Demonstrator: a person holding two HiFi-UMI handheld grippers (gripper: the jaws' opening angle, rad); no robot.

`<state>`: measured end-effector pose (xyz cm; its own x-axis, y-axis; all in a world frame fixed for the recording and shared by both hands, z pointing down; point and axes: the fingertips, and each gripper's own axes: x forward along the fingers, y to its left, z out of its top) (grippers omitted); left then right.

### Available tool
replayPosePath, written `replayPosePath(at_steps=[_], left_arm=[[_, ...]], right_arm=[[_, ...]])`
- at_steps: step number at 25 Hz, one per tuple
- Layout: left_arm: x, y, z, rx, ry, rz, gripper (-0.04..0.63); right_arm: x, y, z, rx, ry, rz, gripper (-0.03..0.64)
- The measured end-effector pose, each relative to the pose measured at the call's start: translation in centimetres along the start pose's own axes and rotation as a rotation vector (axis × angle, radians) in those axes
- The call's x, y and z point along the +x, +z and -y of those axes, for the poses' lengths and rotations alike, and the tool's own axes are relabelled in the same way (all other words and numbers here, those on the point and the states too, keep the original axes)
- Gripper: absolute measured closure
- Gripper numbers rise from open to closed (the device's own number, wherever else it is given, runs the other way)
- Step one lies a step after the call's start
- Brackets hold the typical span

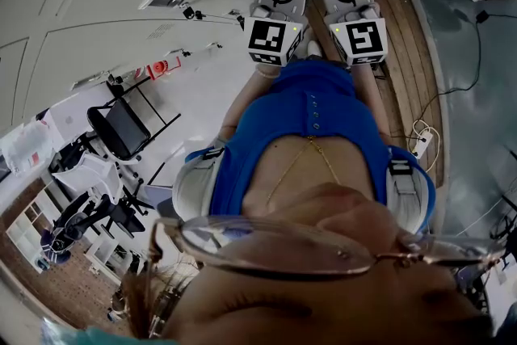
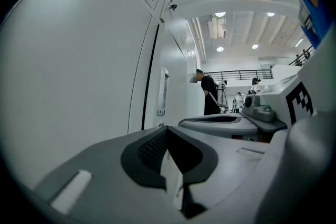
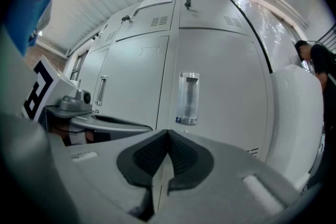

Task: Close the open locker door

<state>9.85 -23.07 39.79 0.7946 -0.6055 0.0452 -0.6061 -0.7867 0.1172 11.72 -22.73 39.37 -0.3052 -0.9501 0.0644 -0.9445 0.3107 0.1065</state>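
Locker door point(image 3: 296, 113) juts out at the right end of the white locker bank point(image 3: 142, 76). Left hand-held gripper point(image 2: 167, 134) and right hand-held gripper point(image 3: 168, 138), side by side, are both clenched on nothing. Ceiling lights point(image 2: 220, 14) brighten the hall beyond.

A white ceiling point(image 2: 239, 29) with beams carries round lamps point(image 2: 220, 14), all lit. Under it a dark railing point(image 2: 239, 75) runs along an upper level, and people point(image 2: 210, 94) stand far off in the hall. In the head view a strip of wooden floor point(image 1: 408, 36) lies beside a grey floor point(image 1: 468, 117), where a black cable point(image 1: 478, 36) trails near a white power strip point(image 1: 420, 145). Black office chairs point(image 1: 121, 129) stand together, with brick-patterned floor point(image 1: 65, 287) near them.
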Motion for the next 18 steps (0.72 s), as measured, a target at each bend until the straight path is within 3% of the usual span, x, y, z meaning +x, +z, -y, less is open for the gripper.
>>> replayPosePath(at_steps=[18], left_arm=[[0.28, -0.33, 0.36, 0.010, -0.001, -0.013, 0.601]], right_arm=[[0.03, 0.05, -0.25, 0.003, 0.031, -0.003, 0.615]])
